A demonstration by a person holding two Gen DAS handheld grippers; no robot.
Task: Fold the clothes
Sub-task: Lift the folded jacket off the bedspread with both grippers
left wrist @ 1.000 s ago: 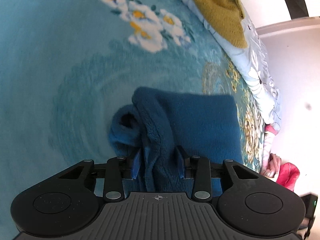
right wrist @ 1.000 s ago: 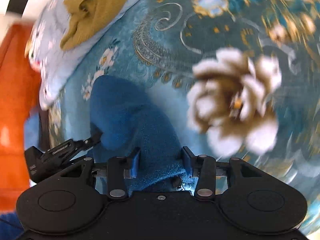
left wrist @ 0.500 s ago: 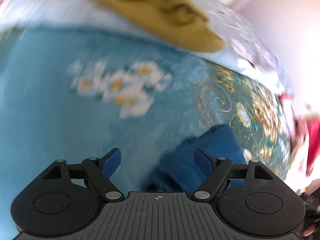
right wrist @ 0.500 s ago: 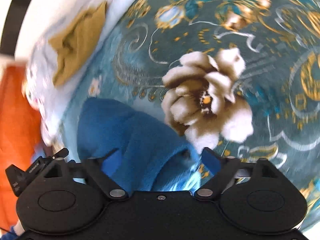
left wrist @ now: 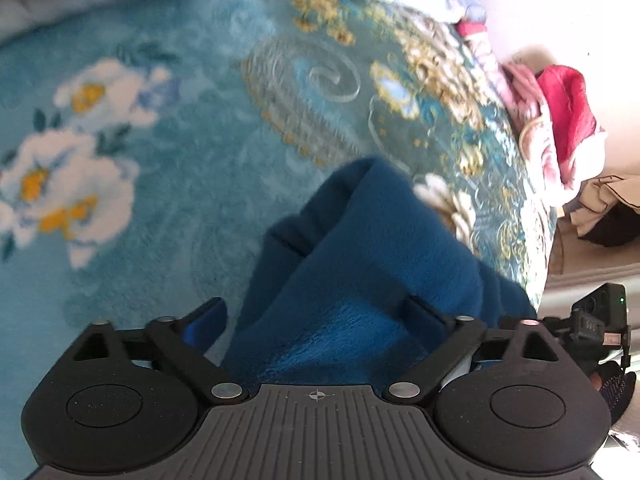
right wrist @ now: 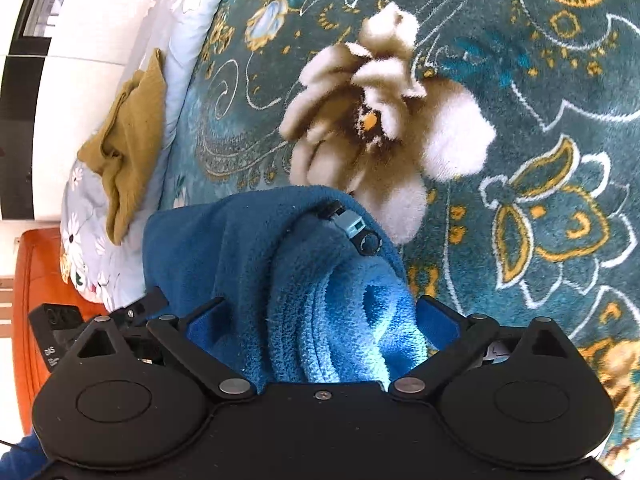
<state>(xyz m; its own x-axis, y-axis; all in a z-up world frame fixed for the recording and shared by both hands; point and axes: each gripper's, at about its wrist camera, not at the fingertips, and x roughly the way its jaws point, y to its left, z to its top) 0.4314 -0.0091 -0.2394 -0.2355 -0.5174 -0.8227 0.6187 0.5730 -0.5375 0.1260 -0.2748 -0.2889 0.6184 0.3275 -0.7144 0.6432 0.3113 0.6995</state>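
On the teal flowered blanket [right wrist: 540, 80] that covers the bed, a folded dark blue fleece garment [right wrist: 256, 248] lies in a thick bundle, its layered edges turned toward the right wrist camera and a grey zipper pull [right wrist: 352, 226] resting on its upper fold. Near the blanket's far edge a mustard-yellow garment [right wrist: 128, 136] lies crumpled on a pale flowered sheet [right wrist: 188, 32], well apart from the blue bundle. The right gripper [right wrist: 320, 320] stands with its jaws wide, having just been opening; the blue fleece sits between its blue pads [right wrist: 436, 322] but they do not press on it. In the left wrist view the left gripper [left wrist: 316, 316] is likewise spread wide after just opening, and the same blue fleece garment [left wrist: 372, 256] lies between and beyond its fingers, unclamped. At the blanket's right edge in that view lies a heap of red and pink cloth [left wrist: 560, 120], and the other gripper's camera housing [left wrist: 600, 316] shows at the lower right
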